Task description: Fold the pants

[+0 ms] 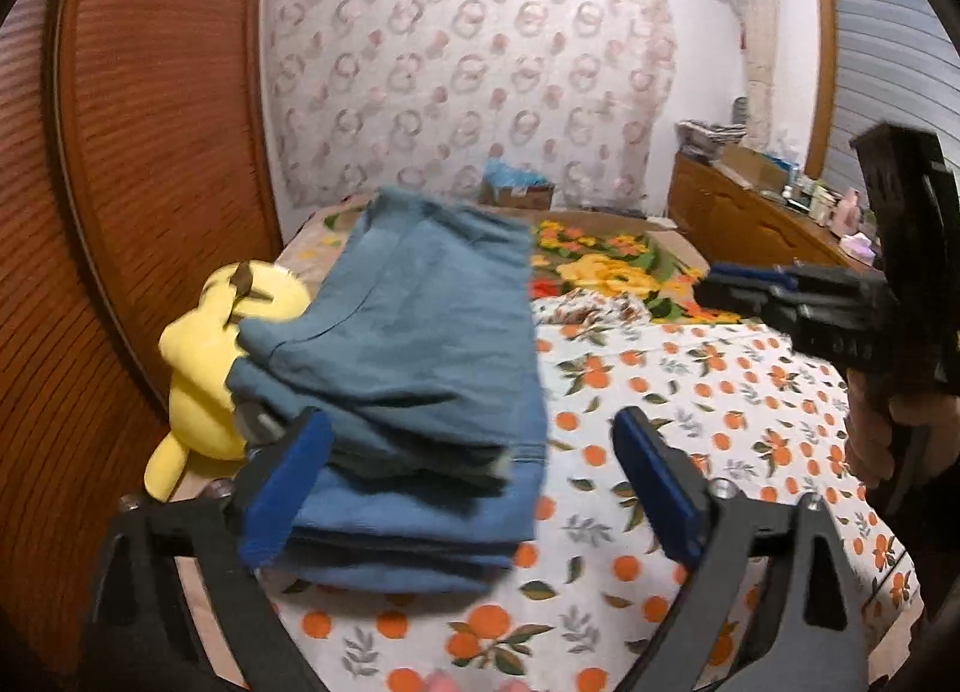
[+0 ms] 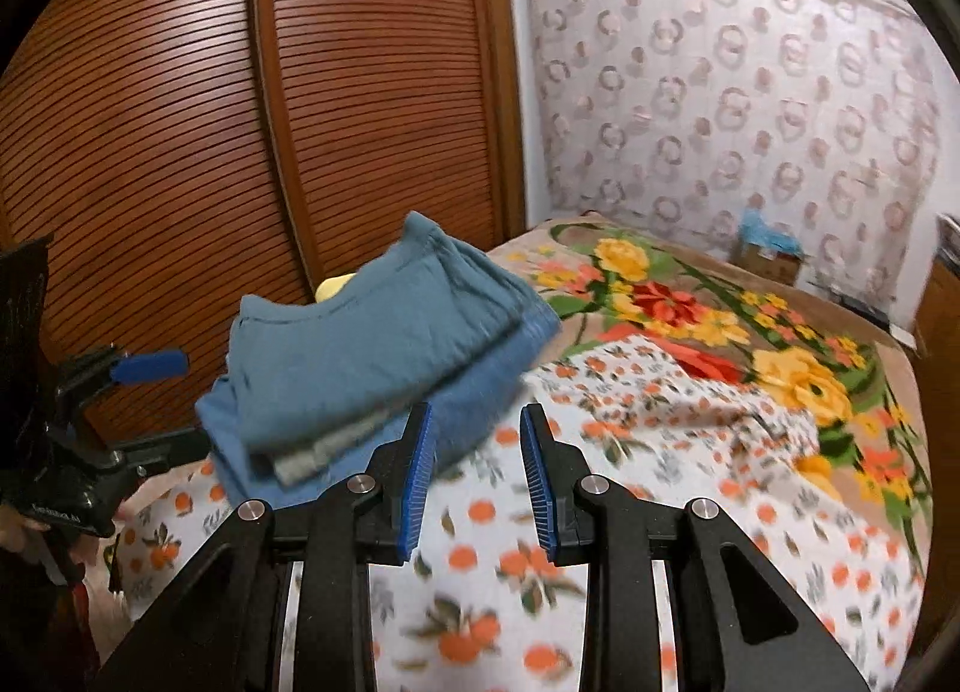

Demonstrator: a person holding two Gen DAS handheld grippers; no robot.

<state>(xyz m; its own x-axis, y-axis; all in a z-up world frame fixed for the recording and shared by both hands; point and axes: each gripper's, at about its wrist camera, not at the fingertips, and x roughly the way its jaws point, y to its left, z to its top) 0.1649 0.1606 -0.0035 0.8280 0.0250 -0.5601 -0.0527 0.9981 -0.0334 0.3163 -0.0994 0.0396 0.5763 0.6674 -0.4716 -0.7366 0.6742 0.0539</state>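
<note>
Looking at the folded pants point(image 1: 414, 368) on the bed point(image 1: 690, 422); soft, light, floppy; I'd grip the stacked edge; left gripper point(image 1: 474, 488) wide apart, right gripper point(image 2: 474, 476) parted, both empty.

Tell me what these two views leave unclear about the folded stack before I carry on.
- Yellow plush toy: right wrist view shows only a sliver; the blue folded pants cover it.
- Grey layer in the stack: motion blur; whether it is lining or another garment is unclear.
- Stack's near-left corner: left wrist view, behind the left claw finger.
- Cardboard box contents: too small.
</note>
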